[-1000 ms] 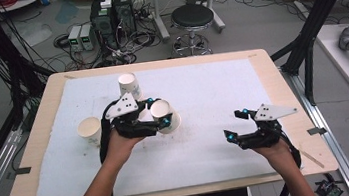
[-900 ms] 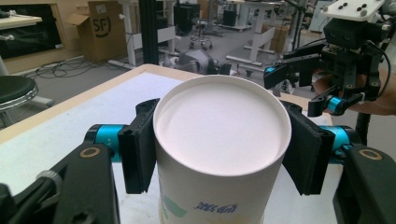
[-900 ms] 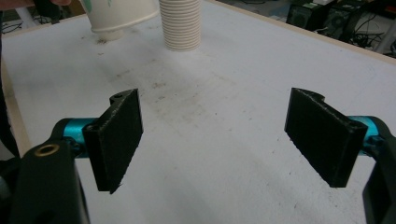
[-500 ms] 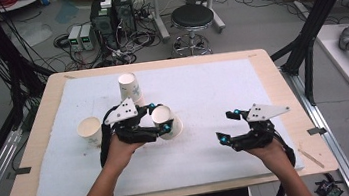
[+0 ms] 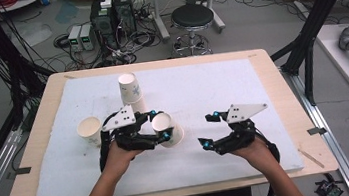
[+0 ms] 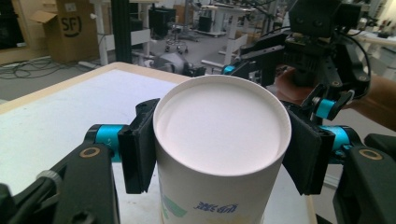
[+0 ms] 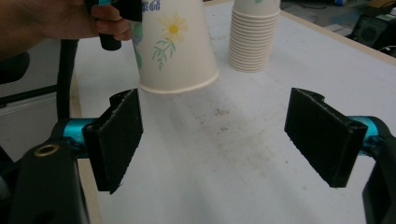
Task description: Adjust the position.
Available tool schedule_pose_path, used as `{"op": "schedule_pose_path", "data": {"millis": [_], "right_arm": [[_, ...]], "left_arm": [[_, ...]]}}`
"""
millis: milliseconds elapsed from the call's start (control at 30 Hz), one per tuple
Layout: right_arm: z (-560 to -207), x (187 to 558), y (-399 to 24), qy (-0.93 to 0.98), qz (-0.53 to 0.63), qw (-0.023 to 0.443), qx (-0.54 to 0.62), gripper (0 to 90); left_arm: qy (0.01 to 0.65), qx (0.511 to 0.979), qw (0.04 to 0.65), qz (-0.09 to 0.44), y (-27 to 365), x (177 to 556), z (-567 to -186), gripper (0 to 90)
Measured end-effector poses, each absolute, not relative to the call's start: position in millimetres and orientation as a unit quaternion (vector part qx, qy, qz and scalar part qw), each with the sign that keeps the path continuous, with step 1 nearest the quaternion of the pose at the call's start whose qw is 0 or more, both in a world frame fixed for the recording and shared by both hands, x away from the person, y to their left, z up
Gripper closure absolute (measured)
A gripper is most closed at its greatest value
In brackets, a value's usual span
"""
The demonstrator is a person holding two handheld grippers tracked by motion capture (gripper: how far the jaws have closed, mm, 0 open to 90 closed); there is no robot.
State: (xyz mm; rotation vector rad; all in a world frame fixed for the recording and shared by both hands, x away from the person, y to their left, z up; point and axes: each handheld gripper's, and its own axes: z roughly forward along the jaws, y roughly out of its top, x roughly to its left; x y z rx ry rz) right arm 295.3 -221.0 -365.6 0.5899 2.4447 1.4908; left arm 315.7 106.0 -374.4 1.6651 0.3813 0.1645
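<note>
roughly mid-table, the left gripper [image 5: 159, 130] was clamped on an upturned paper cup [image 5: 167, 128], pads squeezing its wall just under the closed base, cup held off the white mat [image 5: 242, 89] and tilted. in the right gripper view the cup's rim [image 7: 180, 86] hung open above the mat, daisy print facing the camera. right gripper [image 5: 209, 131] stood with jaws wide apart and nothing between them, near the cup but apart from it. cup stack [image 5: 131, 90] stood behind; a lone upright cup [image 5: 89, 130] sat to the left. judgement: likely a handover or placing step. best done by keeping the squeeze light so the wall didn't buckle, and bringing the open jaws squarely around the lower wall before any release.
</note>
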Motion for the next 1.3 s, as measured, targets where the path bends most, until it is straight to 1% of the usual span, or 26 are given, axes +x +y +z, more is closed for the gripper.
{"op": "schedule_pose_path", "data": {"millis": [267,600,1000,1300], "right_arm": [[-370,298,-201,0.842,0.507,0.076,0.168,19.7],[-378,300,-187,0.851,0.5,0.052,0.15,19.7],[-386,298,-179,0.852,0.505,0.034,0.133,19.7],[-386,299,-181,0.843,0.521,0.025,0.129,20.1]], "left_arm": [[0.15,0.742,0.65,0.057,101,313,-377,35.6],[0.13,0.753,0.643,0.038,90,310,-378,36.0],[0.115,0.759,0.641,0.023,79,307,-378,36.0],[0.104,0.758,0.644,0.012,67,307,-374,36.0]]}}
